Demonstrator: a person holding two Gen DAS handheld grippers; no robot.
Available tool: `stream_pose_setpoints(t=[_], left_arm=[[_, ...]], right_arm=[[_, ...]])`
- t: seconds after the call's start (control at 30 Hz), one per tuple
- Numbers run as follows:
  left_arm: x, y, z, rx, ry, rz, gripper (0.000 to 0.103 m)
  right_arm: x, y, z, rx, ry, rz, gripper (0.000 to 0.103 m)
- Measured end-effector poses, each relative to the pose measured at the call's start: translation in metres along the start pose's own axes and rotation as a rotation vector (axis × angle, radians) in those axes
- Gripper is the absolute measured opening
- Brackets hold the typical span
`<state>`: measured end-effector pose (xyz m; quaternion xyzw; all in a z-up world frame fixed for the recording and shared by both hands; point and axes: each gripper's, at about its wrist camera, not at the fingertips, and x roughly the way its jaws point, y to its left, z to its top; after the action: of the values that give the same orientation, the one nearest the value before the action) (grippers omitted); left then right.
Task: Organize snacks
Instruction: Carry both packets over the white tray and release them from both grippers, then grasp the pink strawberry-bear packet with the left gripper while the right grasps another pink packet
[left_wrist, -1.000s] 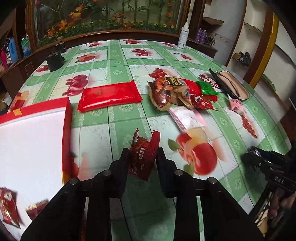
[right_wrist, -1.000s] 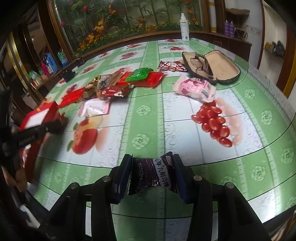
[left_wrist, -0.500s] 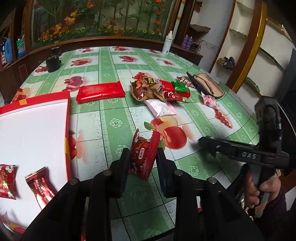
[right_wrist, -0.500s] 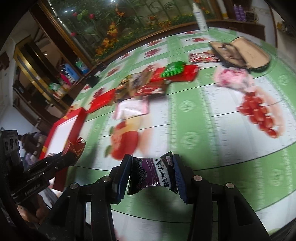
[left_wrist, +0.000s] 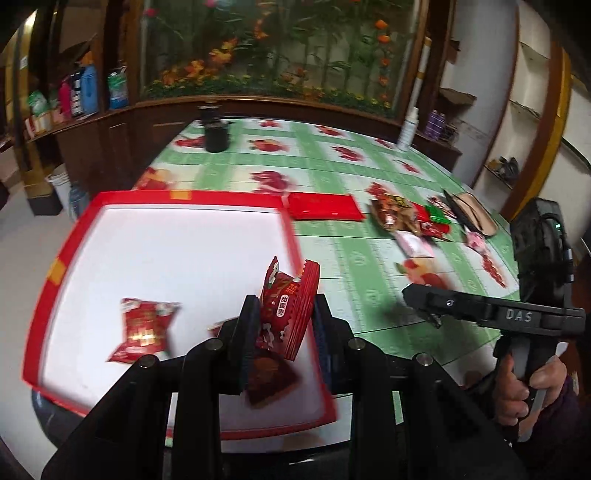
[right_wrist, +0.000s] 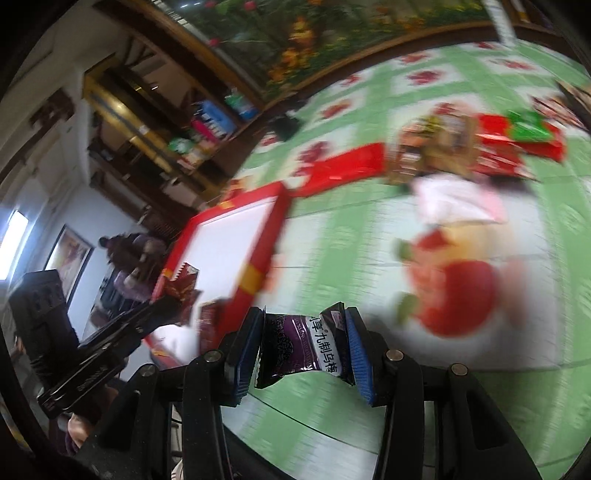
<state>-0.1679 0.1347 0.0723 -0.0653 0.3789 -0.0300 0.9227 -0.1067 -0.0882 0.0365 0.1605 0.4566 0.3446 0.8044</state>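
My left gripper (left_wrist: 284, 332) is shut on a small red snack packet (left_wrist: 286, 310) and holds it above the near right part of the red-rimmed white tray (left_wrist: 177, 195). Red packets (left_wrist: 142, 328) lie in the tray. My right gripper (right_wrist: 304, 350) is shut on a purple snack packet (right_wrist: 299, 350) above the green tablecloth, just right of the tray's rim (right_wrist: 258, 258). The right gripper also shows at the right of the left wrist view (left_wrist: 424, 306). The left gripper with its red packet shows in the right wrist view (right_wrist: 173, 295).
A flat red package (left_wrist: 323, 206) and a pile of mixed snacks (left_wrist: 406, 218) lie on the table beyond the tray. A pink packet (left_wrist: 415, 242), an open glasses case (left_wrist: 471, 218), a black cup (left_wrist: 217, 134) and a white bottle (left_wrist: 408, 129) stand farther back.
Both grippers swung left toward the tray. The left one now hangs over the tray with its red packet; the right one has come up beside the tray's rim with the purple packet.
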Motion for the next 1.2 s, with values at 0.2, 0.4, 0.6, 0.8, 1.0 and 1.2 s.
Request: stream_pose_setpoints(t=[0.2, 0.4, 0.6, 0.8, 1.0, 1.2], left_arm=[[-0.004, 0.039, -0.007, -0.064, -0.010, 0.084, 0.026], [0.001, 0.063, -0.018, -0.099, 0.025, 0.123, 0.026], [0.008, 0.073, -0.023, -0.124, 0.054, 0.146, 0.026], [0.013, 0.083, -0.012, -0.143, 0.042, 0.223, 0.028], [0.007, 0.084, -0.010, -0.159, 0.003, 0.261, 0.057], [0.009, 0.061, -0.006, -0.100, -0.009, 0.238, 0.057]], right_arm=[[0.041, 0.053, 0.010, -0.131, 0.027, 0.043, 0.046], [0.082, 0.095, 0.008, -0.249, 0.074, 0.041, 0.046], [0.122, 0.120, 0.005, -0.305, 0.135, 0.010, 0.047], [0.132, 0.134, 0.020, -0.359, 0.067, -0.040, 0.062], [0.100, 0.103, 0.031, -0.313, -0.029, -0.058, 0.076], [0.075, 0.051, 0.038, -0.180, -0.036, -0.067, 0.076]])
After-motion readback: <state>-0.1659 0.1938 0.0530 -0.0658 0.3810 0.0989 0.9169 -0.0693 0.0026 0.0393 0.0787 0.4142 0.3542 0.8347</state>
